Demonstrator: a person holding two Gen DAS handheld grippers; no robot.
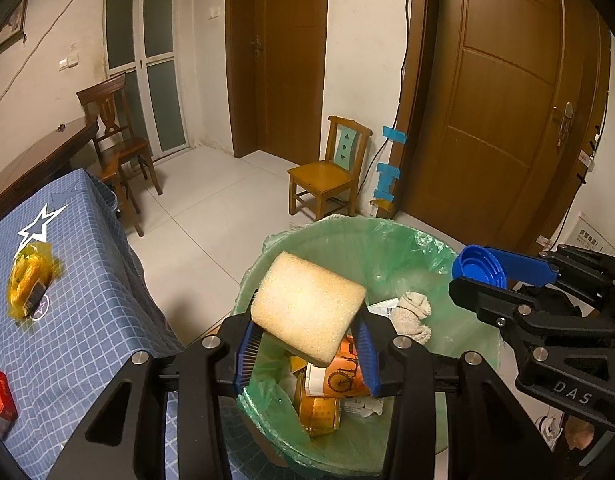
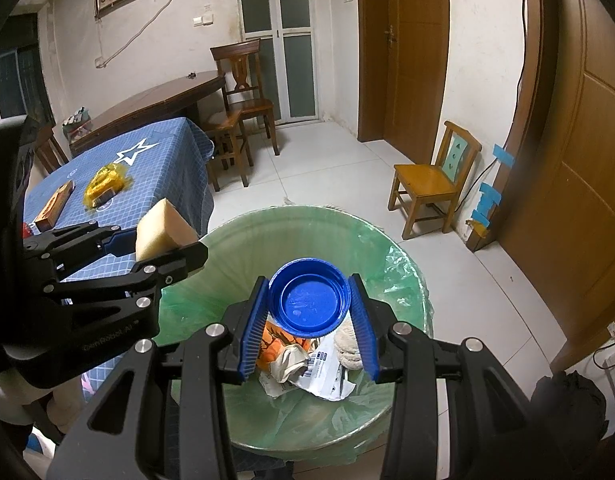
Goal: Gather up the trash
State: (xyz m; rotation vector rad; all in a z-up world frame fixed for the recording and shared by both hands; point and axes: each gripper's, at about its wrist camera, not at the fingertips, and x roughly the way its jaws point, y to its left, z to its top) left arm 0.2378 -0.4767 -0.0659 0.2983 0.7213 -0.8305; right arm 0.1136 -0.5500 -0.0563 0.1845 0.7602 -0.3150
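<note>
Above the green-lined bin (image 2: 391, 256), left hand-held gripper (image 1: 307, 354) clamps a sponge (image 1: 307, 306), right hand-held gripper (image 2: 309, 330) pinches a blue lid (image 2: 309, 298)

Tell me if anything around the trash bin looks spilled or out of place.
Nothing looks spilled. The sponge in the left claw and the blue lid in the right claw are both held over the lined bin, with trash inside it.

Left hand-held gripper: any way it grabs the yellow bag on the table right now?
Probably not as things stand: the left hand-held gripper is shut on the sponge over the bin; the yellow bag lies apart on the blue tablecloth.
</note>
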